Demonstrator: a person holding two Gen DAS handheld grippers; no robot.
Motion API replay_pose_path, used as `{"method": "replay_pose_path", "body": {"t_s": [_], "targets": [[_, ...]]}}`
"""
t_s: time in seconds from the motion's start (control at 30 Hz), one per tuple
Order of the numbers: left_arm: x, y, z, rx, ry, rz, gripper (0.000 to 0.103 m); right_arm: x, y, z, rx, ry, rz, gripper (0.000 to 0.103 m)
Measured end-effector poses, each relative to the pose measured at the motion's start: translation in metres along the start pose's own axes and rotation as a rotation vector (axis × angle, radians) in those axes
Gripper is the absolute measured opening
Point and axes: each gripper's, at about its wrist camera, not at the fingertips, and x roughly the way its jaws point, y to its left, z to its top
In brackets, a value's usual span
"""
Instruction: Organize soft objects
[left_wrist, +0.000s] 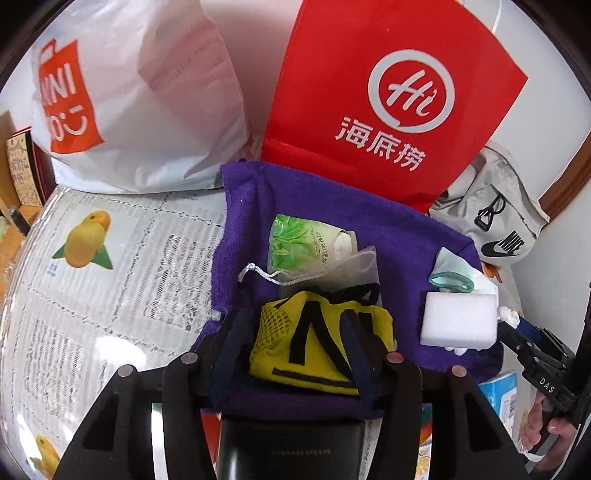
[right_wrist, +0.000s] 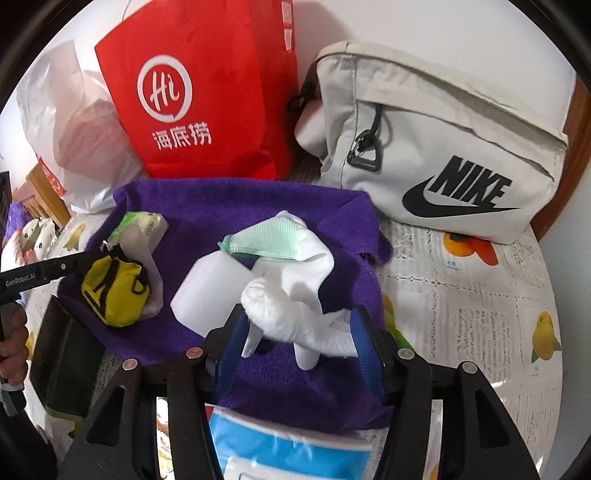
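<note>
A purple towel (left_wrist: 332, 221) lies spread on a table covered with a lace-patterned cloth (left_wrist: 110, 258) printed with yellow fruit, and the soft things sit on it. The left gripper (left_wrist: 295, 332) is low over the near part of the towel with its 2 blue-padded fingers (left_wrist: 231, 332) apart on either side of a yellow pouch (left_wrist: 317, 339) with black straps; whether the pads actually press the pouch cannot be told. Just behind the pouch lies a small mesh drawstring bag (left_wrist: 343, 269) and, touching it, a green-and-white tissue pack (left_wrist: 295, 240). To the right on the towel sits a white sponge block (left_wrist: 460, 319), with a mint-green cloth (left_wrist: 452, 273) just behind it. The right gripper (right_wrist: 299, 332) has its 2 fingers (right_wrist: 364, 339) spread around a crumpled white sock (right_wrist: 291, 314), which lies between them on the towel; the sock reaches up to the mint-green cloth and rests against the sponge block. Behind the towel stand a red paper bag (right_wrist: 207, 92) with a white logo, a white plastic shopping bag (left_wrist: 129, 92) to its left, and a pale grey Nike bag (right_wrist: 443, 140) to its right. A blue-and-white packet (right_wrist: 288, 443) lies under the right gripper at the near edge of the towel.
</note>
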Motion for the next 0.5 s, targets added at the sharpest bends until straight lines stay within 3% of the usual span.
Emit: {"method": "replay_pose_path", "body": {"t_s": [0.3,0.5], "targets": [[-0.046,0.004,-0.026,-0.008,-0.038,-0.007,0.052,-0.058,0.02,-0.036,-0.015,-0.06,0.05,0.056],[-0.076,0.009,-0.057,-0.016,-0.061,-0.019,0.052,-0.084,0.057,-0.073,-0.086,-0.066,0.081,0.056]]}}
